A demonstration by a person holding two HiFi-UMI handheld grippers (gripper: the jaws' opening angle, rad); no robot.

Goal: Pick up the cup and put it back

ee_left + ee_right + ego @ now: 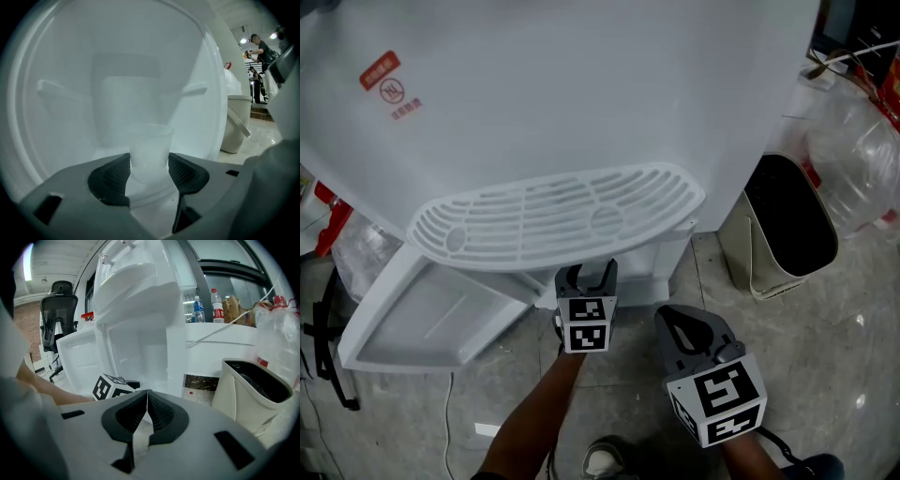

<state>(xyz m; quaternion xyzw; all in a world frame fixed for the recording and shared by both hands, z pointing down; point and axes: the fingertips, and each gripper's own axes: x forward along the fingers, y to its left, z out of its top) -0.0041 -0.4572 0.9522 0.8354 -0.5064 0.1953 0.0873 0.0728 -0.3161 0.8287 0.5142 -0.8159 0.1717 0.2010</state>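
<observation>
The tall white plastic water dispenser bears a red label. A translucent milky plastic cup shows between the black ribbed pads of the grey left gripper, whose cube carries black-and-white square markers. The beige plastic bin is black inside.

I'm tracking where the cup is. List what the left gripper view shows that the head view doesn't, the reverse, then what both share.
Only the left gripper view: a translucent plastic cup standing between the left gripper's jaws in a white recess; whether the pads press it is unclear. Only the head view: the drip grille, the open cabinet door, the right gripper, shut. Both: the left gripper, the white water dispenser and the beige bin.
</observation>
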